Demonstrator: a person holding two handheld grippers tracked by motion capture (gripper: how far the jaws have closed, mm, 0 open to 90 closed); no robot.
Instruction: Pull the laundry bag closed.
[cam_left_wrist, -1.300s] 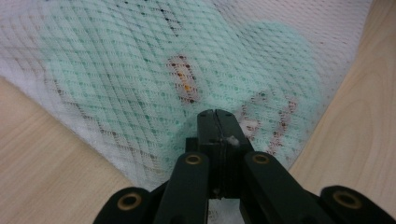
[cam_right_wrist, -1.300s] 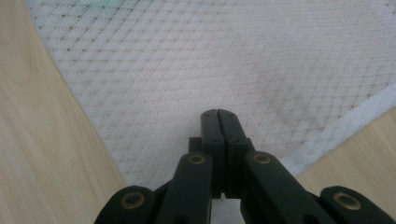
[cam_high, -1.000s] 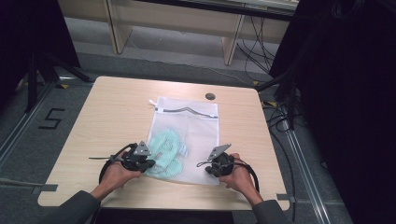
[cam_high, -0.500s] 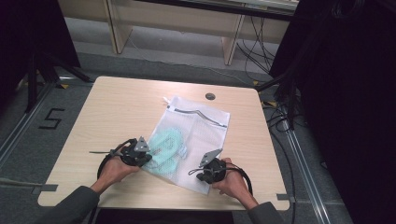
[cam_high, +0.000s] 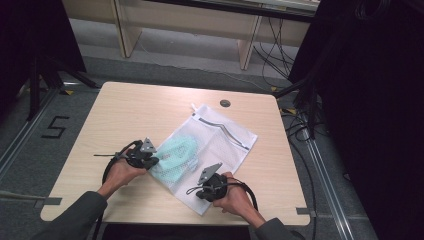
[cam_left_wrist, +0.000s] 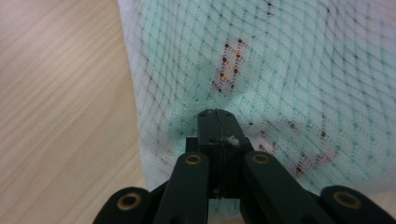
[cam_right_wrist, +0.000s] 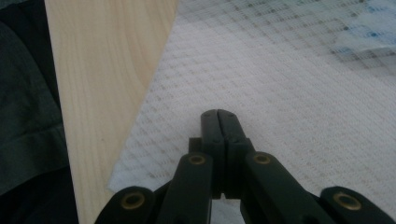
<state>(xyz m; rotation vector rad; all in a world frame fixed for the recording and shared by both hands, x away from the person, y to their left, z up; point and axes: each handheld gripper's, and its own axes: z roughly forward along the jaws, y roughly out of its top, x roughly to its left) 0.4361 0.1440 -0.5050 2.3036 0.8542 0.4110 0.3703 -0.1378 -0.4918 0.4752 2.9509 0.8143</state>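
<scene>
A white mesh laundry bag (cam_high: 227, 147) lies slanted on the wooden table (cam_high: 150, 107), with a mint green garment (cam_high: 175, 154) inside its left half. My left gripper (cam_high: 155, 162) is shut at the bag's left edge. In the left gripper view its tips (cam_left_wrist: 217, 112) pinch a pucker of mesh over the green garment (cam_left_wrist: 289, 70). My right gripper (cam_high: 196, 192) is shut and lies over the bag's near corner. In the right gripper view its tips (cam_right_wrist: 218, 112) rest on flat white mesh (cam_right_wrist: 289, 102); I cannot tell whether a fold is caught.
The bag's zipper (cam_high: 228, 131) runs along its far end. A round dark cable cap (cam_high: 225, 103) sits near the table's back edge. The near table edge (cam_right_wrist: 100, 140) is close beside my right gripper. Cables and dark stands surround the table.
Both hands have shifted left, the right one also nearer the front edge. The bag has swung with them from nearly square to slanted, its near corner now closer to the front edge.
</scene>
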